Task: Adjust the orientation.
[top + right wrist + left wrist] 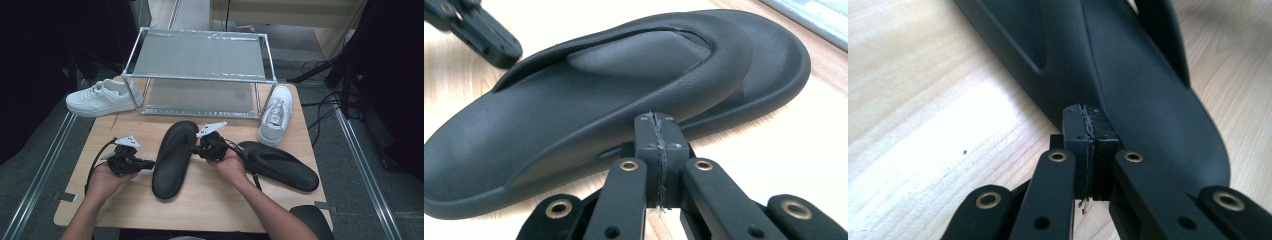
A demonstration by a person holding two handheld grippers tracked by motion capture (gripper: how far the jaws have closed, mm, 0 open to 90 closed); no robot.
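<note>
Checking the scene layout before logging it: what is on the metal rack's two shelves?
Both shelves of the metal rack look bare. The top shelf's grey sheet carries nothing; the lower one shows nothing through the front opening, though the top shelf hides its rear part. One white sneaker sits left, another right.

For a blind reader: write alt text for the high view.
Two hand-held grippers, left gripper and right gripper, both shut, flank a black sandal on a wooden table. Behind stands a metal shoe rack between two white sneakers.
</note>
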